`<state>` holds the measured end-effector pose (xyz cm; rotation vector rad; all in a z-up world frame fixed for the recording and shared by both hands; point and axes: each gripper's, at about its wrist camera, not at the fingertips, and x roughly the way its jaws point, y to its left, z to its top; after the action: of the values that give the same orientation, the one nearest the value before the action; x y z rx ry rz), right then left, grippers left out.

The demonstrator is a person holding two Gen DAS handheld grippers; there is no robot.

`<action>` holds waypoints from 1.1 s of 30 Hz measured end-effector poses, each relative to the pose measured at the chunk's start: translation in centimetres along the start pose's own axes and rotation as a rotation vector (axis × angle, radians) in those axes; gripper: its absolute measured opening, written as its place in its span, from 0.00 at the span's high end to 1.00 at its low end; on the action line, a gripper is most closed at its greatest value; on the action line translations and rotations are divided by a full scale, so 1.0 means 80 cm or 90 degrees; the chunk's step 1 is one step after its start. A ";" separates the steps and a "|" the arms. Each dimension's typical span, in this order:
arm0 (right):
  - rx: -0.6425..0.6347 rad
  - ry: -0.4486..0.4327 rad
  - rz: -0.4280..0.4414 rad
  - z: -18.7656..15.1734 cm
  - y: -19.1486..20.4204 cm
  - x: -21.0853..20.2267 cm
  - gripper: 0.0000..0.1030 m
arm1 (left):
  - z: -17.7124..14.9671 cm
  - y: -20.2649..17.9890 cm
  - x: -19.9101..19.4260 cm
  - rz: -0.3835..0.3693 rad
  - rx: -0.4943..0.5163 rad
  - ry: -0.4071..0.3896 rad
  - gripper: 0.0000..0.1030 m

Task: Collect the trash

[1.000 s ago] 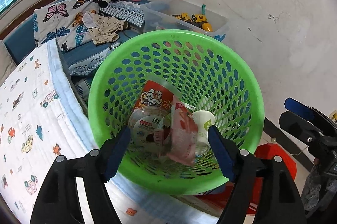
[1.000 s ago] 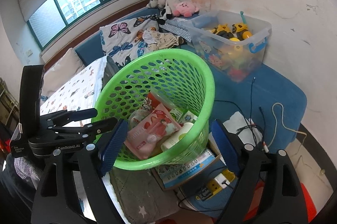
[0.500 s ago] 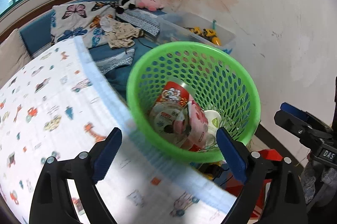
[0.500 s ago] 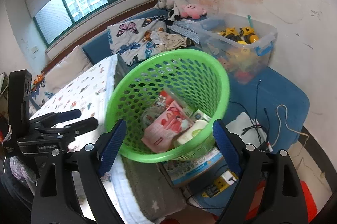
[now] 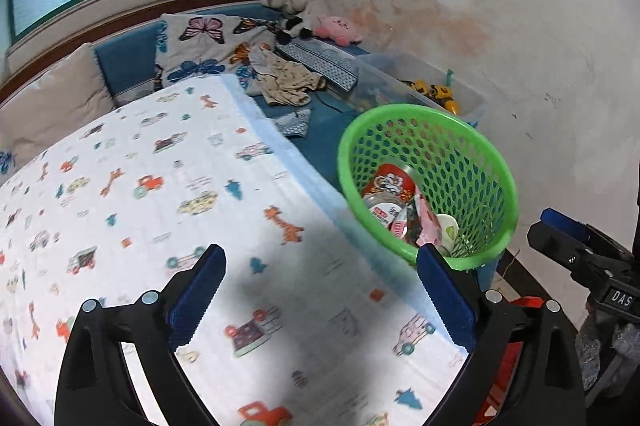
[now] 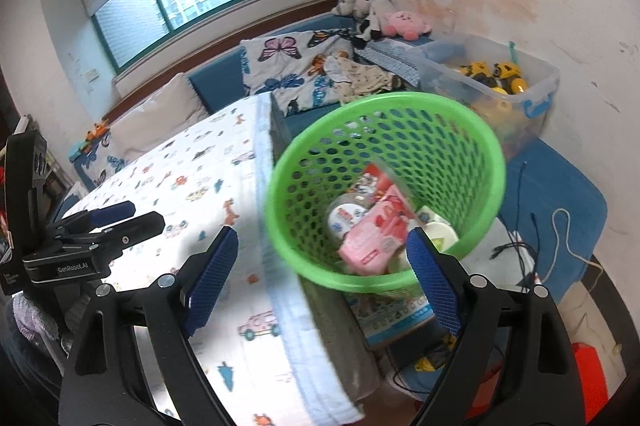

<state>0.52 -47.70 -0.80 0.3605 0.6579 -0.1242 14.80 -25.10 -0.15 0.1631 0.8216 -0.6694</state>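
Observation:
A green perforated basket (image 5: 424, 121) (image 6: 384, 101) stands off the bed's corner. In it lie a red snack can (image 5: 390, 181), a pink packet (image 6: 376, 238), a clear lidded tub (image 6: 344, 216) and a white cup (image 5: 446, 226). My left gripper (image 5: 320, 258) hangs over the printed bedsheet, left of the basket, its jaws opening with nothing between them. My right gripper (image 6: 322, 238) hovers near the basket's front rim, jaws also opening and empty. Each gripper shows in the other's view: the right gripper (image 5: 540, 226) and the left gripper (image 6: 146, 214).
The bed (image 5: 160, 185) with a cartoon-vehicle sheet fills the left. A clear toy box (image 6: 500, 85), plush toys (image 6: 404, 23) and cushions line the wall bench. A booklet (image 6: 396, 314) lies beneath the basket, with cables (image 6: 520, 246) beside it.
The left gripper swung left, away from over the basket to above the bed, and its jaws widened. The right gripper drew back a little. The pink packet now rests in the basket.

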 end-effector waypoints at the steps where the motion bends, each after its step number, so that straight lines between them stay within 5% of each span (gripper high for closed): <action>1: -0.005 0.001 0.002 -0.001 0.007 0.001 0.17 | -0.003 0.007 -0.006 0.003 -0.007 -0.002 0.09; 20: -0.077 0.013 0.018 -0.028 0.085 0.004 0.16 | -0.070 0.092 -0.088 0.091 -0.101 -0.038 0.09; 33: -0.119 0.010 0.021 -0.046 0.117 -0.007 0.16 | -0.107 0.100 -0.120 0.123 -0.119 -0.047 0.09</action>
<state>0.04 -37.63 -0.47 0.1930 0.6734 -0.0274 9.65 -10.90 0.01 0.0470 0.7818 -0.4122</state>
